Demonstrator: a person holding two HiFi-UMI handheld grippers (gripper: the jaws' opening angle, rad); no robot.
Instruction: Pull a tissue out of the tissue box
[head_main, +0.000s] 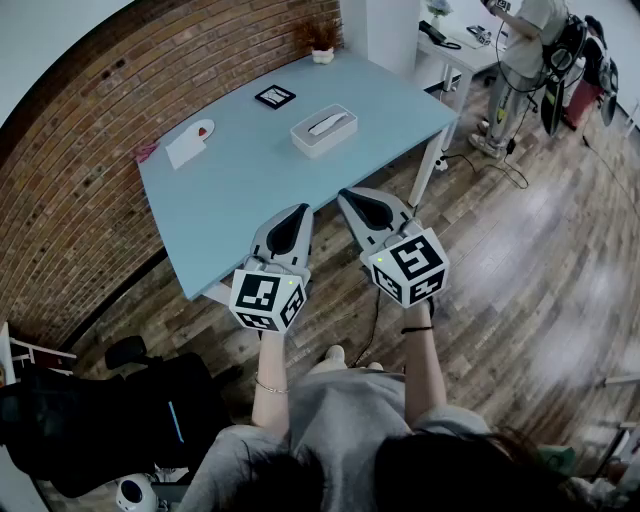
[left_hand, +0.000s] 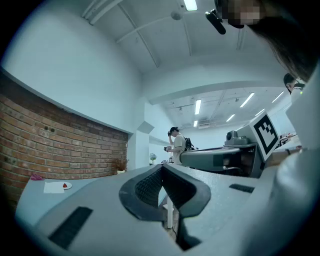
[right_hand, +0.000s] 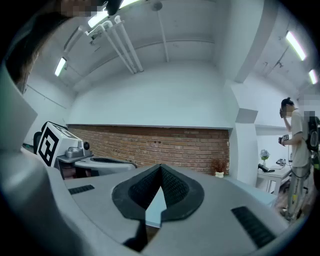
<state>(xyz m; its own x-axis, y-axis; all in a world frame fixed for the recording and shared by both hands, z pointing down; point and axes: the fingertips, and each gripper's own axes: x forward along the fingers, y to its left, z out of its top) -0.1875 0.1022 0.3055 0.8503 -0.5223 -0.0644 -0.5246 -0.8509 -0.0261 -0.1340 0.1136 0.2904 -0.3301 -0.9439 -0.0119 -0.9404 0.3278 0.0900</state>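
A white tissue box (head_main: 324, 130) with a tissue showing in its top slot sits on the far half of the light blue table (head_main: 240, 190). My left gripper (head_main: 300, 213) hovers at the table's near edge, its jaws together with nothing between them. Beside it my right gripper (head_main: 349, 198) is shut and empty too, also at the near edge, well short of the box. In the left gripper view the left gripper (left_hand: 161, 167) points level across the table, and the right gripper (right_hand: 161, 167) does the same in its own view; the box is hidden in both.
A black marker card (head_main: 275, 96) and a white paper with a red item (head_main: 190, 142) lie on the table. A small potted plant (head_main: 322, 40) stands at its far end by the brick wall (head_main: 90, 130). A person (head_main: 520, 50) stands at a white desk far right.
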